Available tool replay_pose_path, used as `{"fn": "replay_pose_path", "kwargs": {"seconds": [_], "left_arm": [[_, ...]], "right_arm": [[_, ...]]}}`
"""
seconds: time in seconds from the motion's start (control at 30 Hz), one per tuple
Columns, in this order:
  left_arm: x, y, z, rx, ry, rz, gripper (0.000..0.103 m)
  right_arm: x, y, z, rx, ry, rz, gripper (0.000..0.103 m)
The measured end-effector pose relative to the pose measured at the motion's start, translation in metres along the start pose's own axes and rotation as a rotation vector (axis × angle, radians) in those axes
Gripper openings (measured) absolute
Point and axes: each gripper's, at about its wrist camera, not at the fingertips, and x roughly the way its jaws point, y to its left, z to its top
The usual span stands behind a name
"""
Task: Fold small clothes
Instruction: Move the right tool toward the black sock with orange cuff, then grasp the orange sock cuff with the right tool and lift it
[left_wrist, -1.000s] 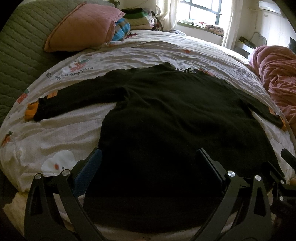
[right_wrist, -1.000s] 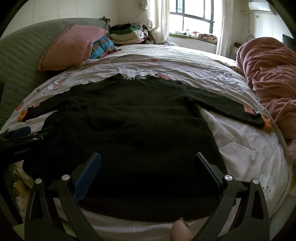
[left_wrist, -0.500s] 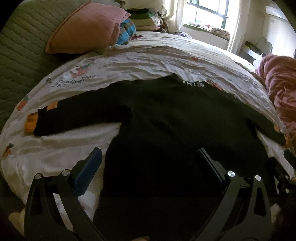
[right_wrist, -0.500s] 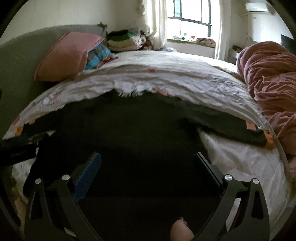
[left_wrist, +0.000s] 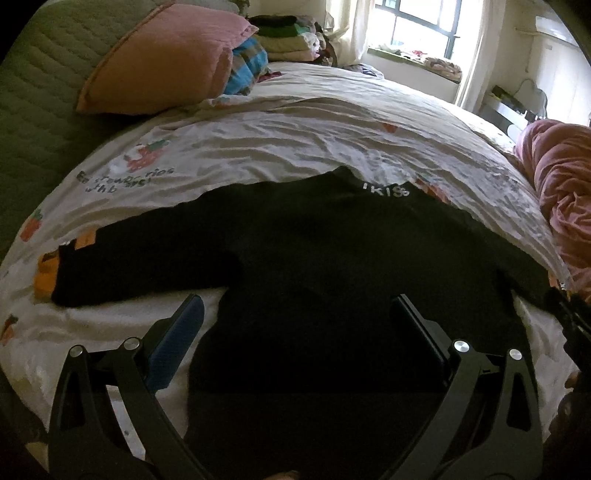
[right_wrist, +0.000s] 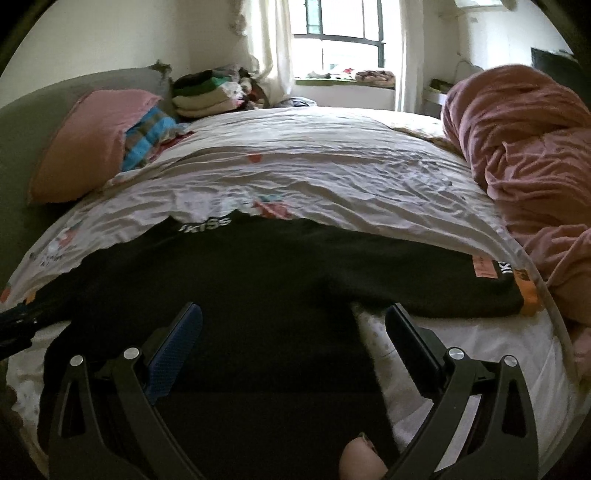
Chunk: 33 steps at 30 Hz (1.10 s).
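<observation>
Bed (left_wrist: 295, 155): black sweater (left_wrist: 314, 266) flat, sleeves L-R, collar twd window.

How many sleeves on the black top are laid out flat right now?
2. The left sleeve stretches out past the left gripper; the right sleeve runs toward the pink blanket, beyond the right gripper. Neither sleeve is folded in yet.

Both tools gape wide, holding nothing: left tool (left_wrist: 295, 314) and right tool (right_wrist: 293, 321), side by side.
</observation>
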Motion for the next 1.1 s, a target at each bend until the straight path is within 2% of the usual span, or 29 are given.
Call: {"fn": "replay_pose_path", "kwargs": {"seconds": [0.17, 0.5, 0.7, 0.93, 1.1], "left_arm": [[0.015, -0.012, 0.013, 0.022, 0.015, -0.007, 0.095], [0.048, -0.033, 0.027, 0.042, 0.057, -0.02, 0.095], [0.066, -0.038, 0.026, 0.046, 0.084, -0.035, 0.095], [0.086, -0.046, 0.021, 0.067, 0.116, -0.015, 0.095], [0.088, -0.054, 0.02, 0.087, 0.1, -0.01, 0.095]], "right_arm": [[0.019, -0.028, 0.007, 0.051, 0.011, -0.041, 0.099], [0.049, -0.103, 0.009, 0.191, 0.066, -0.181, 0.099], [0.062, -0.16, 0.002, 0.322, 0.118, -0.229, 0.099], [0.072, -0.223, -0.016, 0.437, 0.166, -0.353, 0.099], [0.088, -0.262, -0.025, 0.549, 0.208, -0.334, 0.099]]}}
